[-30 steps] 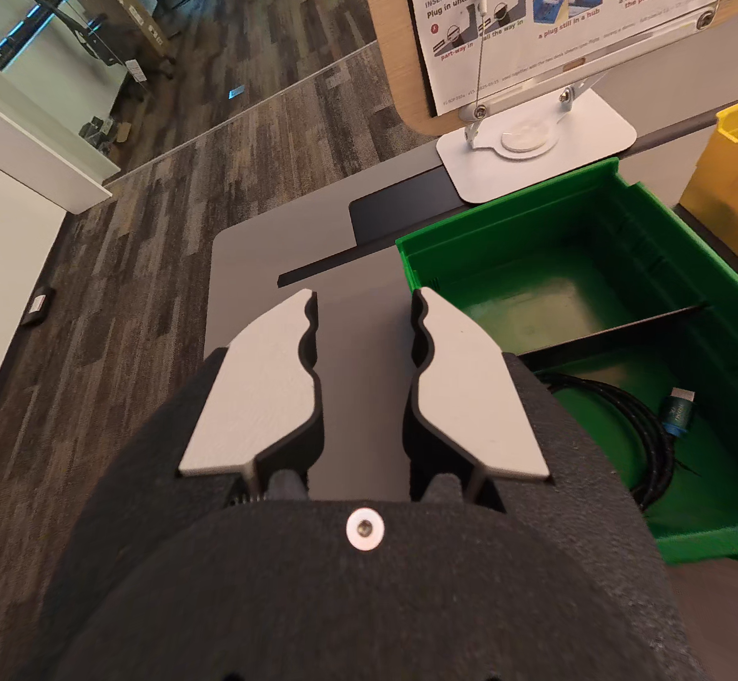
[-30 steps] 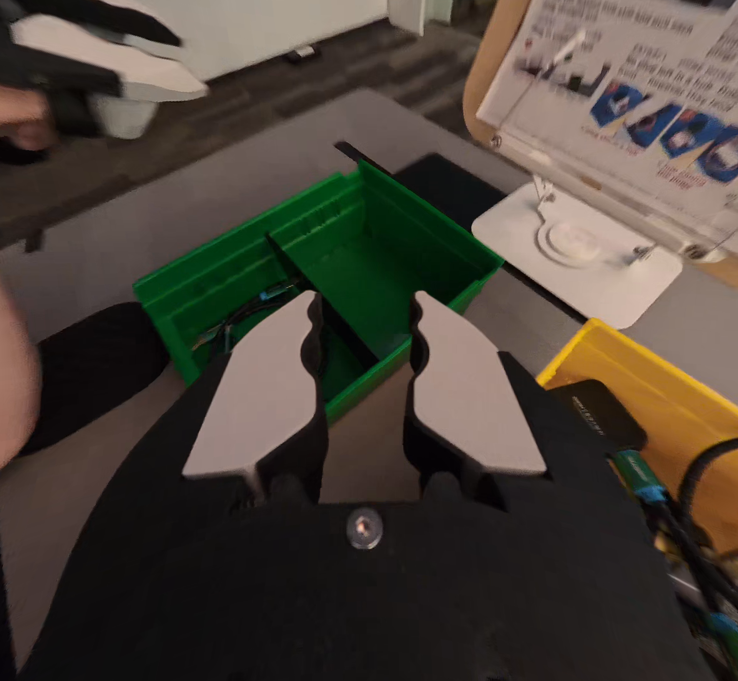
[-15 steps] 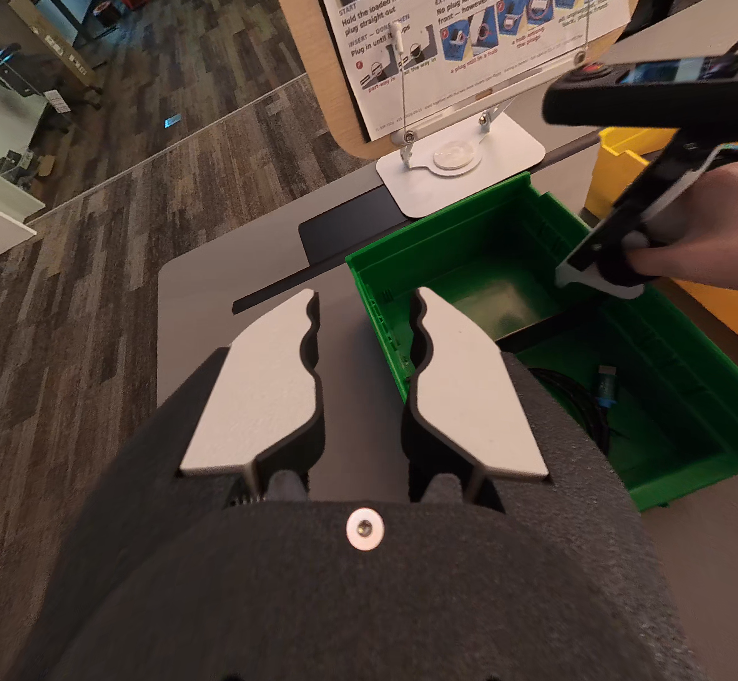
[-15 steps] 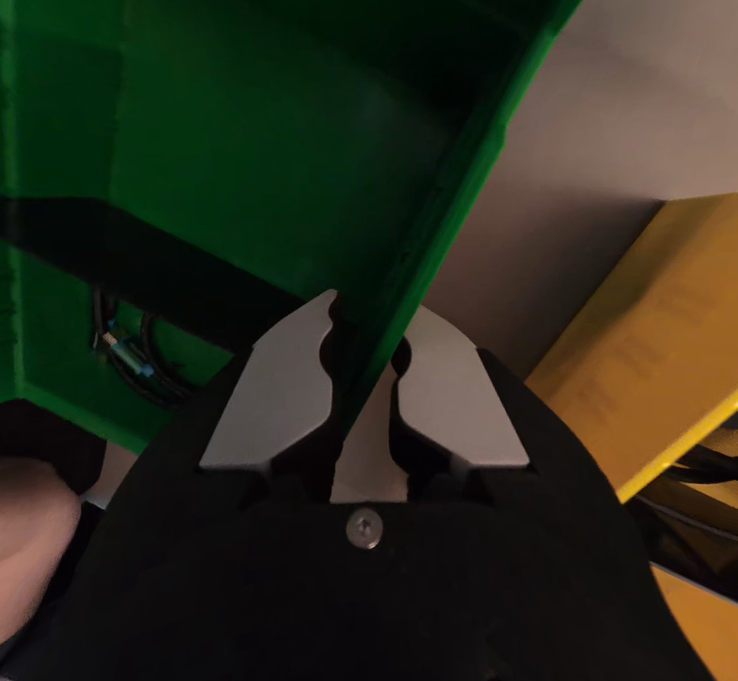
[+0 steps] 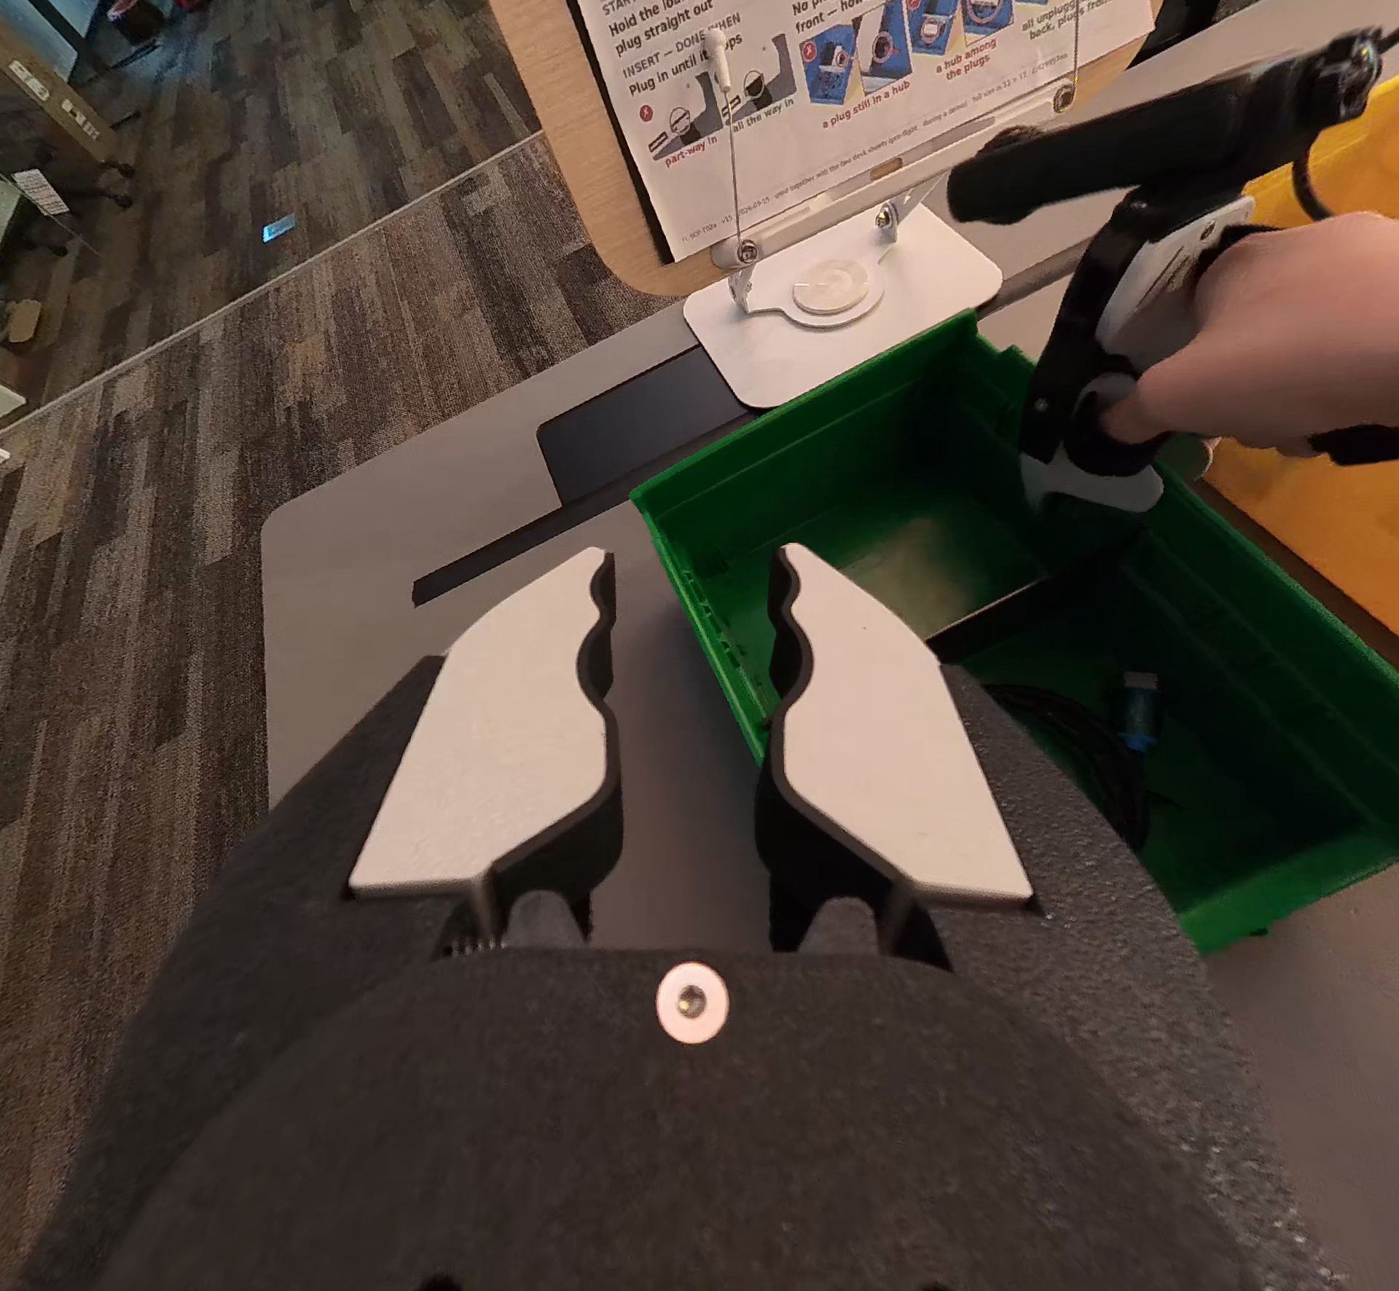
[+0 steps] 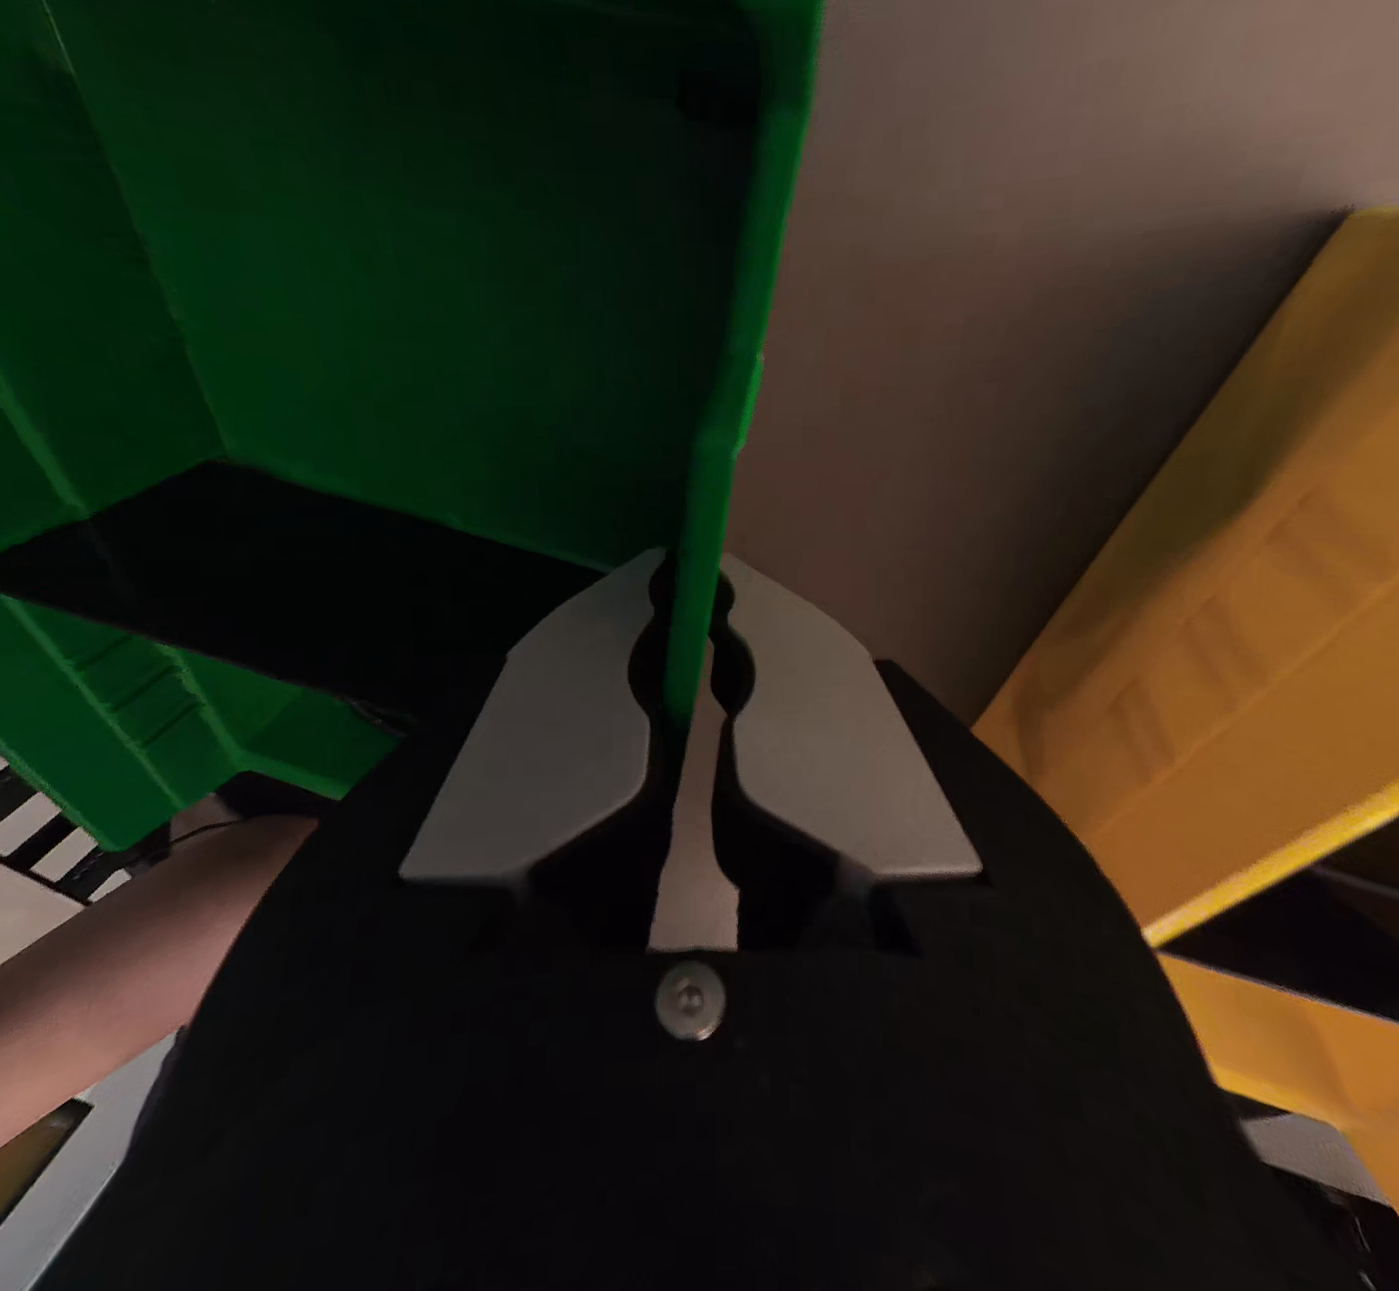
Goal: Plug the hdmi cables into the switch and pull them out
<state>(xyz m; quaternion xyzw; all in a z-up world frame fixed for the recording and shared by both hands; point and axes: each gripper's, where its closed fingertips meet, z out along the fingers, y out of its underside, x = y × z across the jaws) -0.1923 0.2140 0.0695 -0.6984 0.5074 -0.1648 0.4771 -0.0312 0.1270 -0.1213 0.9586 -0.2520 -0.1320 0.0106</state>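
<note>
Right gripper [image 6: 690, 573] jaws pinch smooth green bin [image 6: 787, 195] wall.

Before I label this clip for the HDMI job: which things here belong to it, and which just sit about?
Belongs to the job:
- HDMI cable in the green bin
- right gripper, shut on the bin's wall
- left gripper, open, empty

Just about:
- yellow bin
- instruction sheet on its white stand
</note>
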